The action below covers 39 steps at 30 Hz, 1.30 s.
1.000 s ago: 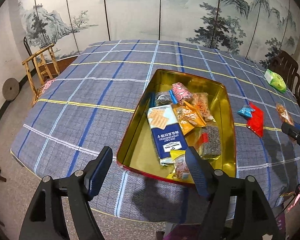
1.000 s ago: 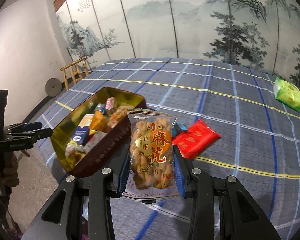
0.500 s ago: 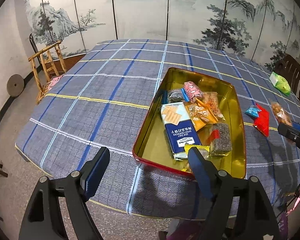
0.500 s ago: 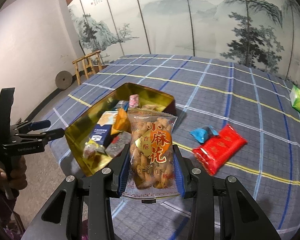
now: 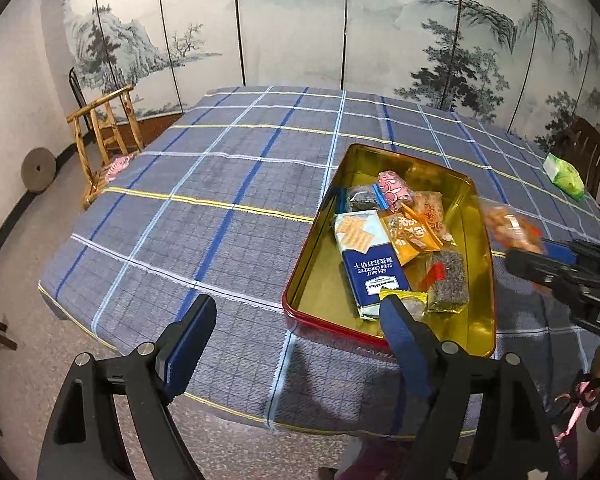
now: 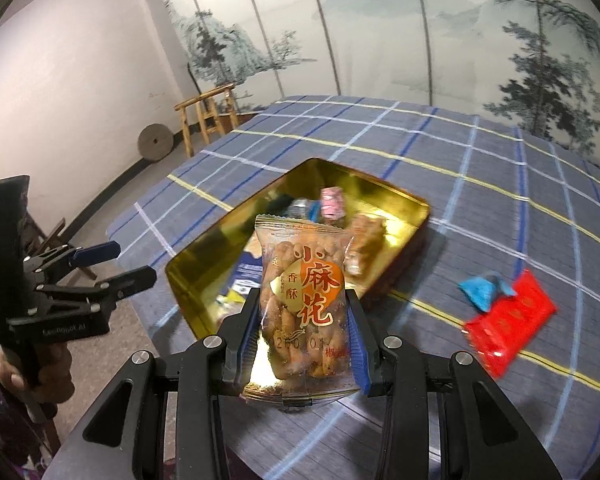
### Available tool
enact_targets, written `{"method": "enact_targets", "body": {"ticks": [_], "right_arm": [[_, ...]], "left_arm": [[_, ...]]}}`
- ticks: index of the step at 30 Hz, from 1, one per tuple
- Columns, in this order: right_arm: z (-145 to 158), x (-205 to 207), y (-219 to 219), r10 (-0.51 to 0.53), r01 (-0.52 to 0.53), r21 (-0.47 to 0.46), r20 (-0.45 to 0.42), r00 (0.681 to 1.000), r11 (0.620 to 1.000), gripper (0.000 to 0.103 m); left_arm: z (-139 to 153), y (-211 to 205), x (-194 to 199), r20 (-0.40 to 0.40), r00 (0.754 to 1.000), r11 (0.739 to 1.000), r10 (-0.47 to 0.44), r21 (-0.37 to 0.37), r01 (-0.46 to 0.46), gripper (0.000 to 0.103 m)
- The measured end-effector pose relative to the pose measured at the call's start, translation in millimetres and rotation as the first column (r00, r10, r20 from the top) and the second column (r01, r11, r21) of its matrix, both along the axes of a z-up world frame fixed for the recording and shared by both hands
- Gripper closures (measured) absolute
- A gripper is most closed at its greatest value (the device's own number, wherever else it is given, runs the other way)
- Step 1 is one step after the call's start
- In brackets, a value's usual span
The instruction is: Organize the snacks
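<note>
Snack bag (image 6: 303,300): sitting upright between the two blue pads of the right gripper (image 6: 303,328), a clear packet of twisted fried dough with red characters on an orange label; in the left wrist view it is showing as a blur (image 5: 510,228) at the tin's right rim.
Right gripper: clenching on the snack bag from both sides, hanging above the near edge of the tin (image 6: 400,200).
Left gripper (image 5: 296,328): standing released with its fingers wide apart and nothing between them, hovering off the near edge of the table (image 5: 220,184); in the right wrist view it is appearing at the left (image 6: 116,264), held in a hand (image 6: 36,376).
Tin: lying open on the checked cloth, gold inside and red outside (image 5: 320,280).
Tin contents: a blue cracker pack (image 5: 368,256) is lying lengthwise in the middle, an orange packet (image 5: 410,234) is overlapping its right side, a dark seeded bar (image 5: 448,280) is resting toward the near right, and a pink wrapped sweet (image 5: 394,190) is lying toward the far end.
Loose snacks: a red packet (image 6: 508,324) and a small blue packet (image 6: 484,288) are lying touching on the cloth to the right of the tin; a green packet (image 5: 564,174) is lying well apart near the far right edge.
Surroundings: a wooden chair (image 5: 104,132) is standing beside the table's left side, in front of a painted folding screen (image 5: 300,20).
</note>
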State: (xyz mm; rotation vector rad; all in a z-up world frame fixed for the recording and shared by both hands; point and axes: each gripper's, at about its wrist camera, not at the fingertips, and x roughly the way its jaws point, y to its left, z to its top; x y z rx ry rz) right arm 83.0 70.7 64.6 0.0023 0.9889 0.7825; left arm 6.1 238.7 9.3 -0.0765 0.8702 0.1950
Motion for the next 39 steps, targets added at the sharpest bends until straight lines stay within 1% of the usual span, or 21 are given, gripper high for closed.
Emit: {"method": "enact_targets", "body": {"ticks": [1,6,13,19,39], "right_arm": [[-1.6,0.3,3.1,0.006,-0.006,0.001,-0.004,1.0,1.0,0.063],[-13.4,1.3,29.1,0.043,-0.044,-0.008,-0.034,0.998,0.999,0.063],[-23.1,3.2,52.3,0.071,-0.072,-0.021,-0.054,0.996,0.997,0.063],[-29.8,5.9,60.2,0.076,-0.078,-0.025,-0.071,0.995,0.997,0.063],[-42.2,11.9,77.2,0.084,-0.089,-0.043,-0.092,0.992,0.995,0.063]], "left_arm": [[0.5,-0.6,-1.2,0.001,1.0,1.0,-0.002,0.006,0.002,0.019],[0.9,-1.4,-3.8,-0.001,1.0,1.0,-0.007,0.017,0.007,0.018],[-0.5,-2.8,-4.6,-0.005,1.0,0.999,-0.007,0.039,0.007,0.016],[-0.8,-3.4,-6.8,-0.003,1.0,0.998,-0.004,0.059,0.004,0.014],[-4.7,0.5,-8.0,-0.013,1.0,0.998,0.008,0.061,-0.008,0.012]]}}
